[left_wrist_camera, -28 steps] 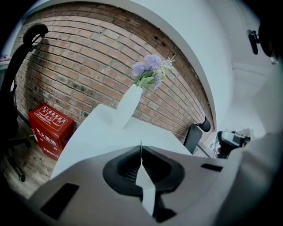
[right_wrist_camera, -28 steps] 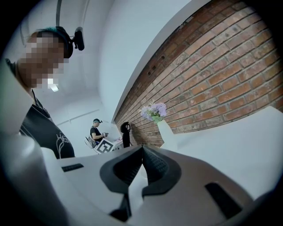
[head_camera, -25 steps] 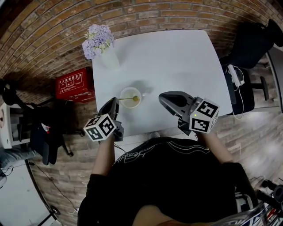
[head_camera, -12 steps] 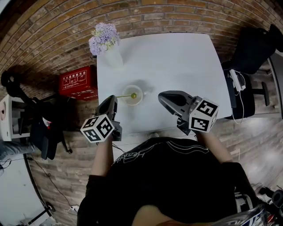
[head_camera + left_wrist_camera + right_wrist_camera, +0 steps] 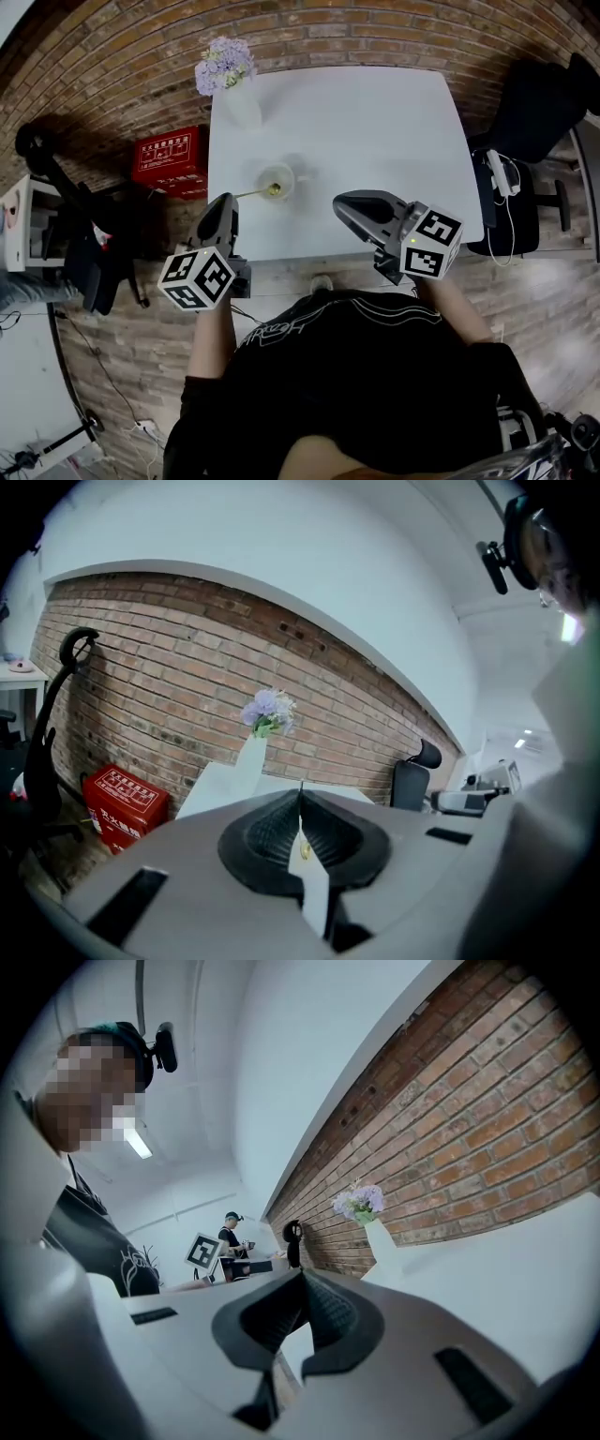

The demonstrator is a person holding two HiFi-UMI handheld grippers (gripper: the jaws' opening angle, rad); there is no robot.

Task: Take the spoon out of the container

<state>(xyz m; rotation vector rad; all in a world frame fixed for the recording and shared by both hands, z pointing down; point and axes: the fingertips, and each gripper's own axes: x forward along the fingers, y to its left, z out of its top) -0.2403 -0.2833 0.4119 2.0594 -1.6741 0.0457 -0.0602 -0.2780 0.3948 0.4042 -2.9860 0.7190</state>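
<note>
A small white cup (image 5: 277,174) stands on the white table (image 5: 375,122), near its front left. A thin gold spoon (image 5: 255,193) lies across the cup's near rim, bowl over the cup and handle pointing left. My left gripper (image 5: 228,200) is at the handle's end and looks shut on it. In the left gripper view the jaws (image 5: 301,791) meet at the tips, and a gold speck (image 5: 305,850) shows through the slit below. My right gripper (image 5: 349,202) hovers over the table's front edge right of the cup, shut and holding nothing (image 5: 302,1277).
A white vase of purple flowers (image 5: 226,66) stands at the table's back left corner. On the floor left of the table is a red box (image 5: 170,158). A black office chair (image 5: 525,103) is on the right and dark equipment (image 5: 89,253) on the left. Behind all this runs a brick wall.
The left gripper has drawn back to the left, away from the cup. The spoon has slid with it, its bowl now at the cup's near rim. The right gripper has hardly moved.
</note>
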